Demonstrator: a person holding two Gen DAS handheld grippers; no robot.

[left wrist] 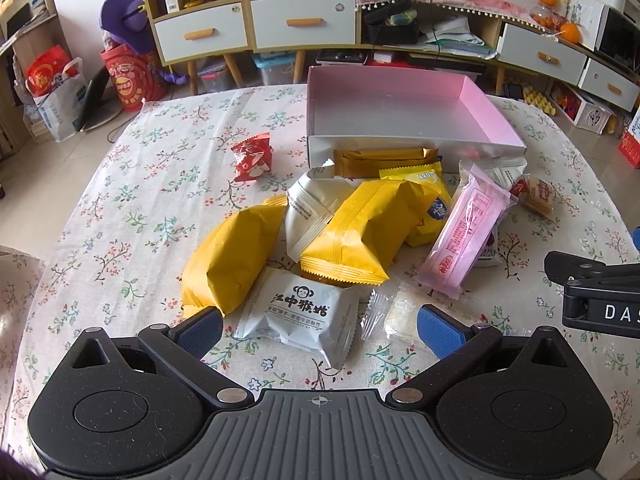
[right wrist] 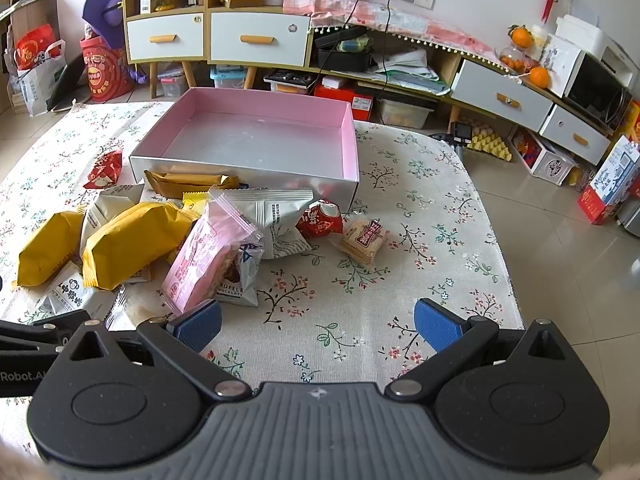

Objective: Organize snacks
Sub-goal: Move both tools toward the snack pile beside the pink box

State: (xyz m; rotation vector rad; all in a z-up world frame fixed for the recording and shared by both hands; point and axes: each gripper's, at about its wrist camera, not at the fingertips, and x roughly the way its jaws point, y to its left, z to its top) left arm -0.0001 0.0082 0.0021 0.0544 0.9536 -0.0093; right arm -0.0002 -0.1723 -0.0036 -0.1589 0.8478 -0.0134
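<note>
A heap of snack packets lies on the floral tablecloth in front of an empty pink-lined box (left wrist: 408,112) (right wrist: 256,132). The heap holds two big yellow bags (left wrist: 232,256) (right wrist: 132,240), a white monkey-print packet (left wrist: 300,320), a long pink packet (left wrist: 464,236) (right wrist: 204,256) and a brown bar (left wrist: 380,160) against the box wall. A red packet (left wrist: 253,156) lies apart on the left. My left gripper (left wrist: 320,326) is open just before the white packet. My right gripper (right wrist: 318,326) is open over bare cloth, right of the pink packet. A cracker pack (right wrist: 364,240) lies near a red sweet (right wrist: 320,220).
The table's right edge (right wrist: 496,240) drops to a tiled floor. Behind the table stand low cabinets with drawers (left wrist: 304,24), storage boxes and bags on the floor. The right gripper's body (left wrist: 596,296) shows at the right of the left wrist view.
</note>
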